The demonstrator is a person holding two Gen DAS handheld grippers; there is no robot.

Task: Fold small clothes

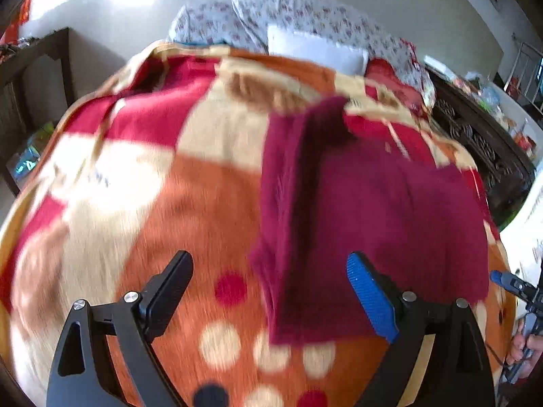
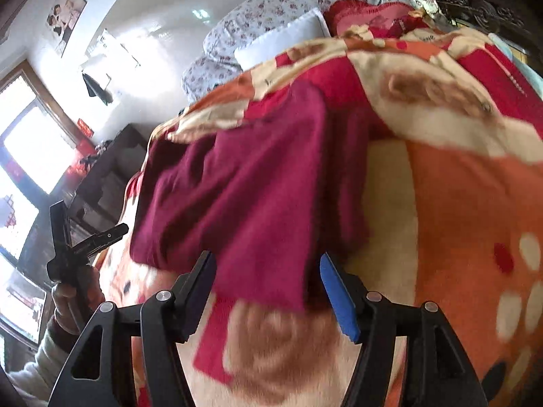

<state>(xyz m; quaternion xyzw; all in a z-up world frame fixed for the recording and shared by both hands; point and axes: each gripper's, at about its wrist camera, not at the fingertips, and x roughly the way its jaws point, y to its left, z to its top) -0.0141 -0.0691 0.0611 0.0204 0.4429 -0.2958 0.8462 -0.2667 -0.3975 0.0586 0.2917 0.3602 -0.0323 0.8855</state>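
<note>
A dark maroon garment lies partly folded on the patterned orange, red and cream blanket. My left gripper is open and empty just above the garment's near left edge. In the right wrist view the same garment lies ahead, one narrow folded strip reaching toward me. My right gripper is open, its fingers on either side of that strip's near end. The right gripper also shows at the far right of the left view, and the left one at the left of the right view.
Floral pillows and a white pillow sit at the head of the bed. A dark carved wooden headboard or cabinet runs along the right. A dark wooden table stands left of the bed. Windows light the room.
</note>
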